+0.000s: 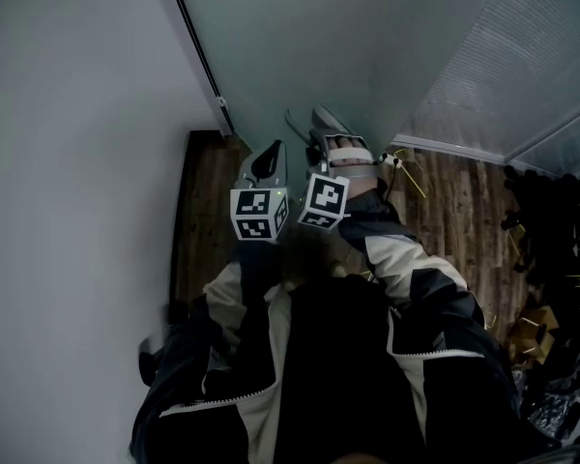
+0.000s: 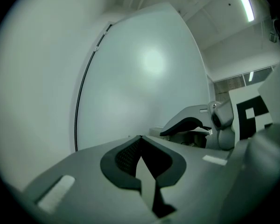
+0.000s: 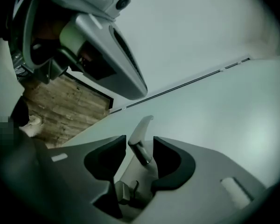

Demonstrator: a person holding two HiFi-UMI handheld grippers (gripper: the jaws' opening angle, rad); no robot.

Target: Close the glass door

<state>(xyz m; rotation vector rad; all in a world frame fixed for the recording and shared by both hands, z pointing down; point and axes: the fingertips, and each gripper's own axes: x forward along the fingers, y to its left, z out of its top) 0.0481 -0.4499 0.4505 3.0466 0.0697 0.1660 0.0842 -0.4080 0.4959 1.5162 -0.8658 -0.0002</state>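
Note:
The frosted glass door [image 1: 348, 46] fills the space ahead, and a black seam [image 1: 198, 46] marks its edge against the white wall. In the right gripper view a metal lever handle [image 3: 142, 125] on the door [image 3: 214, 111] stands between the jaws of my right gripper [image 3: 140, 146]. The jaws are open, with a little space on each side of the lever. My left gripper [image 2: 140, 139] is shut on nothing and points at the door [image 2: 144, 78]. In the head view the left gripper [image 1: 269, 158] is held just left of the right gripper [image 1: 319, 129].
A white wall [image 1: 68, 162] rises close on the left. Dark wood floor [image 1: 454, 201] shows below the door. A ribbed white panel [image 1: 503, 75] stands at the right, with dark clutter and boxes [image 1: 551, 259] on the floor beside it.

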